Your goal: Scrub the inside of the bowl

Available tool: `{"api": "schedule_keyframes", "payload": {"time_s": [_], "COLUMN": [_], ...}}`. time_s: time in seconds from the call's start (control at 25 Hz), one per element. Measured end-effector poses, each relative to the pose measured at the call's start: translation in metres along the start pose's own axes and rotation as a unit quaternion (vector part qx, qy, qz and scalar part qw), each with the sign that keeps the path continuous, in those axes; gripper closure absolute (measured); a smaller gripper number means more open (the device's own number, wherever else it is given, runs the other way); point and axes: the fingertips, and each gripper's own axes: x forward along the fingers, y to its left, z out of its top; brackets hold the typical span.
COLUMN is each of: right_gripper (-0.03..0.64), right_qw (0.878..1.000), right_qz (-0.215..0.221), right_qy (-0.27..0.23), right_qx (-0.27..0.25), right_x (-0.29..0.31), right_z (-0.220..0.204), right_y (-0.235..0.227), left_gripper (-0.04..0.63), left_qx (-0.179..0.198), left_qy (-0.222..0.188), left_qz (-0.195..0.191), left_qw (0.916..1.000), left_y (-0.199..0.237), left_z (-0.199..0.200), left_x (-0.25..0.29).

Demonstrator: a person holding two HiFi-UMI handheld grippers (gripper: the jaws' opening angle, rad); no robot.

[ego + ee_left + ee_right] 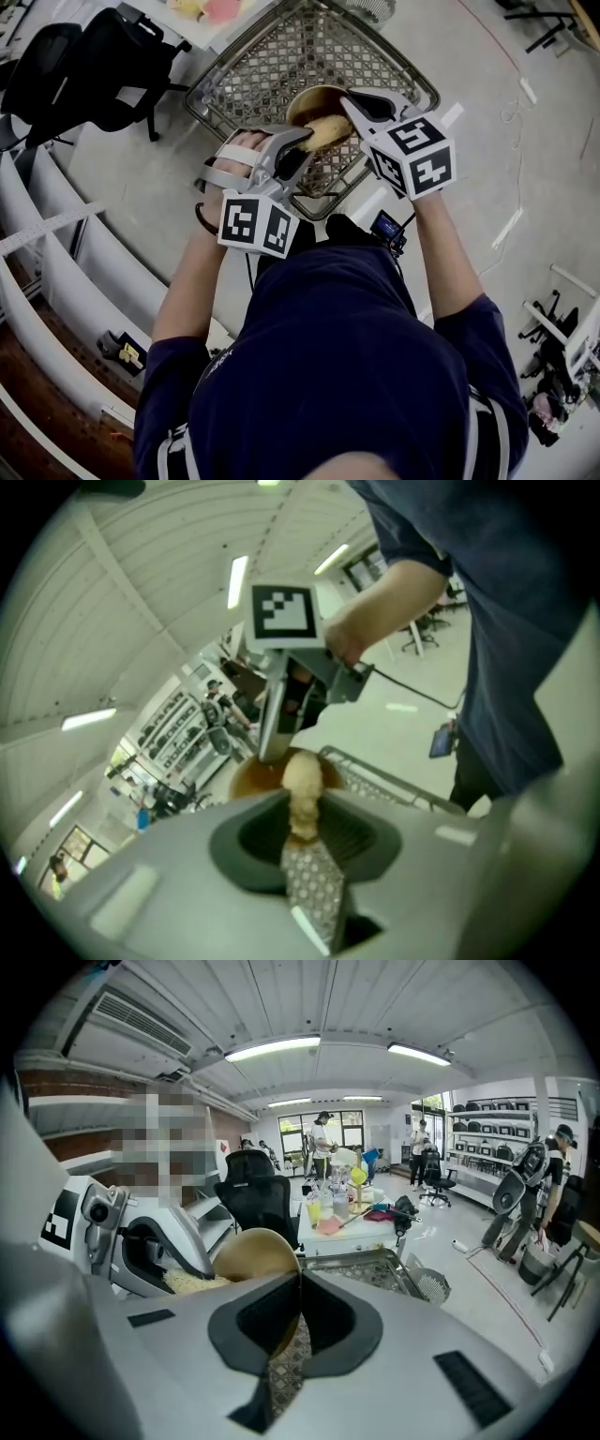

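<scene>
The right gripper had its 2 jaws pinched tight on the rim of the bowl, tilting it over the wire basket so its mouth faced the left gripper, which clamped what looked like a yellow sponge pressed inside.

- bowl sits above the wire basket, in front of the person
- right gripper comes in from the bowl's right, jaws clamped on its rim
- left gripper is on the bowl's near-left side, jaws closed on the sponge
- sponge's far end reaches into the bowl
- office chair stands left of the basket
- table stands behind the basket, bottles on top
- shelving runs along the person's left
</scene>
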Motion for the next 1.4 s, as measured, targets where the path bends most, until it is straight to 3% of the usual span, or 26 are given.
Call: {"api": "schedule_keyframes", "payload": {"time_s": [0.48, 0.68, 0.92, 1.4], "right_gripper": [0.603, 0.601, 0.601, 0.603], "right_qw": [0.999, 0.999, 0.999, 1.0], "right_qz": [-0.018, -0.026, -0.033, -0.027], "right_qy": [0.01, 0.006, 0.001, -0.011], "right_qx": [-0.033, -0.026, -0.016, 0.004], "right_x": [0.001, -0.003, -0.006, -0.005], "right_z": [-0.007, -0.007, -0.009, -0.009], "right_y": [0.007, -0.001, -0.012, -0.015], "left_gripper": [0.515, 0.515, 0.515, 0.515], "left_qx": [-0.028, -0.03, -0.035, -0.043], "left_qy": [0.062, 0.086, 0.067, 0.044], "left_qz": [0.054, 0.043, 0.012, 0.005], "left_qw": [0.9962, 0.9949, 0.9971, 0.9981], "left_y": [0.021, 0.013, -0.008, -0.003], "left_z": [-0.019, -0.024, -0.01, 0.003], "left_x": [-0.004, -0.004, 0.001, 0.007]}}
